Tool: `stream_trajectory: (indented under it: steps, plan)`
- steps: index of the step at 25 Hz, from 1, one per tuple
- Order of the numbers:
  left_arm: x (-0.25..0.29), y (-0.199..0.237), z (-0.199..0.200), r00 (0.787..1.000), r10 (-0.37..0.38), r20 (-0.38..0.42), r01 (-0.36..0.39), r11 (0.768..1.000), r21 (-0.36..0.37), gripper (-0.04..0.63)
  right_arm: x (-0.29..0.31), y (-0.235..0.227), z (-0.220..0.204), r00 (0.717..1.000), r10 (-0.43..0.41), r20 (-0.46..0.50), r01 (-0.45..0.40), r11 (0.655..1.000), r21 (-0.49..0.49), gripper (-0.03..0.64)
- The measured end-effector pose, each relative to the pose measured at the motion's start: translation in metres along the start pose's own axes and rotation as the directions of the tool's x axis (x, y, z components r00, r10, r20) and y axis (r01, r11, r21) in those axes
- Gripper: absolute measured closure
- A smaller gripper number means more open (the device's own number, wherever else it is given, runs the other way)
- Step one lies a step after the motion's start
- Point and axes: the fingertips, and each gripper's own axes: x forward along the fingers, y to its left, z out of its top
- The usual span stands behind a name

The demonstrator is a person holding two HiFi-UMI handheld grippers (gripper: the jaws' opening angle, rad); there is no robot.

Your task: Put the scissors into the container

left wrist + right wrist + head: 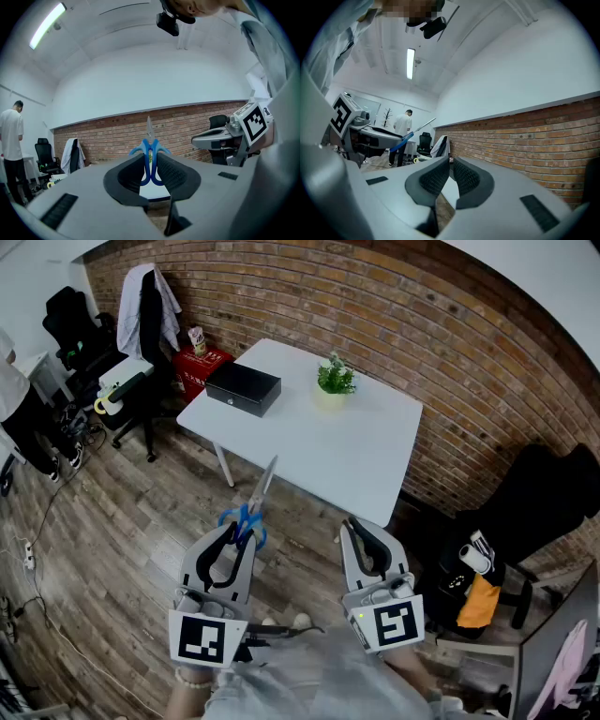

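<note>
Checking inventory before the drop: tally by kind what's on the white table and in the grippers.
Black rectangular box: 1
Small green potted plant: 1
Blue-handled metal scissors, clamped in left gripper: 1
Total: 3

no words or numbers are showing clearly enough to read. the left gripper [239,538] and the right gripper [361,532] are carrying only black-and-white square markers [201,638], and print on the carton [197,340] atop the red box [201,367] is coming out too small.
</note>
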Motion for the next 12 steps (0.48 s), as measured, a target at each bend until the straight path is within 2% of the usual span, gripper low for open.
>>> stream_trajectory:
  steps: [12]
  plan:
    - [-0.0005,-0.0079,-0.0008,1.000,0.017,0.001,-0.017,1.000,0.002,0.497,-0.0057,-0.0054,-0.0047,1.000,0.010,0.002,-0.010,1.000,0.010,0.560]
